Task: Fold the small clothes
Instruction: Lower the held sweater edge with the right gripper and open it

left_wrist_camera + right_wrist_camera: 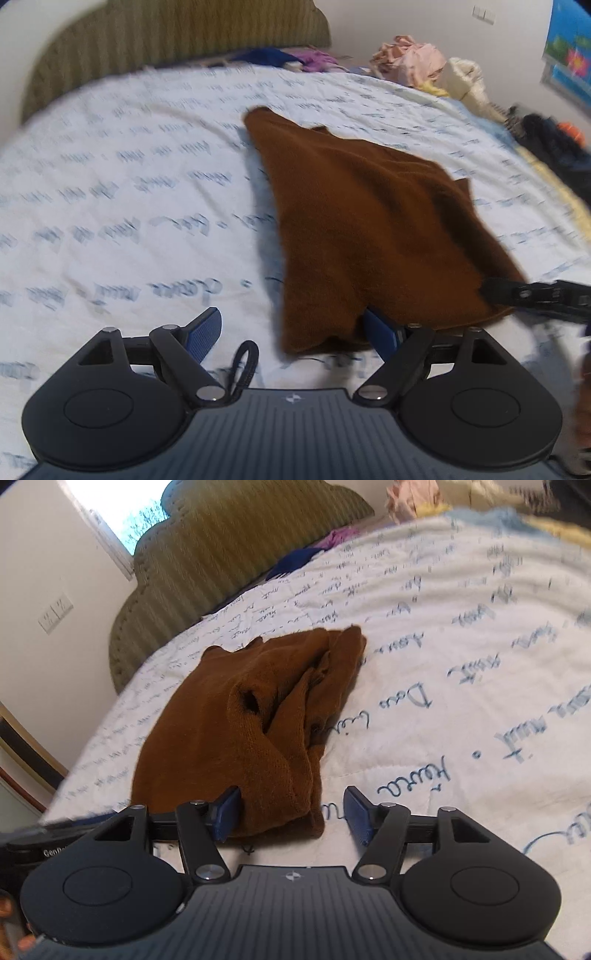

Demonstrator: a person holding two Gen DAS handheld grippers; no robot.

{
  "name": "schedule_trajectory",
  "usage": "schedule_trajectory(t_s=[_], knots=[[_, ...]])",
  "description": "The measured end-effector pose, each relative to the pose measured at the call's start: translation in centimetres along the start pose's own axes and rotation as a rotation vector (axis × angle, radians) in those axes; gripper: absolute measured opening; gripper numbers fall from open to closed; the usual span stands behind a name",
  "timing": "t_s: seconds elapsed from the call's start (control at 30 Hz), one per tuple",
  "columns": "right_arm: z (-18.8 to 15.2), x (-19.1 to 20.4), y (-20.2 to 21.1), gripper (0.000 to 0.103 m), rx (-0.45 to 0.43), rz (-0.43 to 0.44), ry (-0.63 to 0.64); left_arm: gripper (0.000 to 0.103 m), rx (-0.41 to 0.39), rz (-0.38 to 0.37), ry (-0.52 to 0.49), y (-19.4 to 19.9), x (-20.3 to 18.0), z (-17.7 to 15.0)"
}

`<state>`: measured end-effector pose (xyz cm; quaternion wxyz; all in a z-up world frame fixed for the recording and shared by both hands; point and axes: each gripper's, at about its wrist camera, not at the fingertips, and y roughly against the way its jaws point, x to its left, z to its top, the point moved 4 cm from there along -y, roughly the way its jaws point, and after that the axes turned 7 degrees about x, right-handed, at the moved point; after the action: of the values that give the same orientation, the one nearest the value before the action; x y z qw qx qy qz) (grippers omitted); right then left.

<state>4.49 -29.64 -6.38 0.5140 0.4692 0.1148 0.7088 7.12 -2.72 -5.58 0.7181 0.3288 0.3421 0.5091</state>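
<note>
A brown knitted garment (369,229) lies folded on the white bed sheet with blue writing (129,192). My left gripper (295,332) is open at its near edge; the right finger (380,332) is partly tucked under the cloth, the left finger (205,332) is bare. In the right wrist view the garment (240,731) shows bunched folds and a small hole. My right gripper (291,816) is open, with the garment's near corner between its fingers. The right gripper also shows in the left wrist view (535,295) at the garment's right edge.
A green padded headboard (177,40) stands behind the bed. Piles of other clothes lie at the far edge: purple and blue (295,59), pink and cream (421,59), dark items (546,136) at the right. A wall with a window (122,513) is at left.
</note>
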Motion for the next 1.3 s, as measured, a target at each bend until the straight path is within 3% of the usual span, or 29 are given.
schedule_trajectory(t_s=[0.13, 0.2, 0.23, 0.27, 0.4, 0.5, 0.6, 0.67, 0.73, 0.8, 0.97, 1.3], knots=[[0.5, -0.7, -1.0, 0.06, 0.04, 0.142, -0.065, 0.08, 0.028, -0.107, 0.078, -1.1, 0.9, 0.1], [0.7, -0.8, -1.9, 0.044, 0.059, 0.173, -0.079, 0.048, 0.023, -0.123, 0.083, -1.1, 0.9, 0.2], [0.8, -0.9, -2.3, 0.032, 0.071, 0.177, -0.083, 0.038, 0.031, -0.146, 0.089, -1.1, 0.9, 0.2], [0.7, -1.0, -2.6, 0.027, 0.078, 0.187, -0.094, 0.026, 0.042, -0.172, 0.1, -1.0, 0.8, 0.3], [1.5, -0.5, -1.6, 0.022, 0.047, 0.18, -0.071, 0.017, 0.023, -0.168, 0.099, -0.2, 0.0, 0.2], [2.4, 0.4, 0.6, 0.021, -0.006, 0.147, -0.002, 0.017, -0.001, -0.164, 0.047, 0.7, -1.4, 0.0], [2.4, 0.6, 0.5, 0.025, 0.028, 0.079, 0.045, 0.021, 0.003, -0.075, 0.022, 0.2, -2.1, -0.4], [1.6, 0.9, 0.0, 0.042, 0.042, 0.002, 0.083, 0.026, -0.011, -0.041, 0.014, 0.3, -2.3, -0.7], [0.8, 1.4, 0.2, 0.049, 0.022, -0.042, 0.121, 0.04, -0.019, -0.007, 0.012, 0.7, -2.3, -1.0], [0.2, 1.7, 0.5, 0.06, 0.001, -0.041, 0.116, 0.065, -0.03, 0.044, 0.008, 1.0, -2.3, -1.1], [-0.9, 1.7, 0.8, 0.069, -0.036, -0.096, 0.134, 0.067, -0.043, 0.104, 0.0, 1.4, -2.0, -1.7], [-2.3, 1.7, 1.4, 0.083, -0.026, -0.111, 0.163, 0.067, -0.039, 0.2, -0.01, 1.3, -2.5, -3.4]])
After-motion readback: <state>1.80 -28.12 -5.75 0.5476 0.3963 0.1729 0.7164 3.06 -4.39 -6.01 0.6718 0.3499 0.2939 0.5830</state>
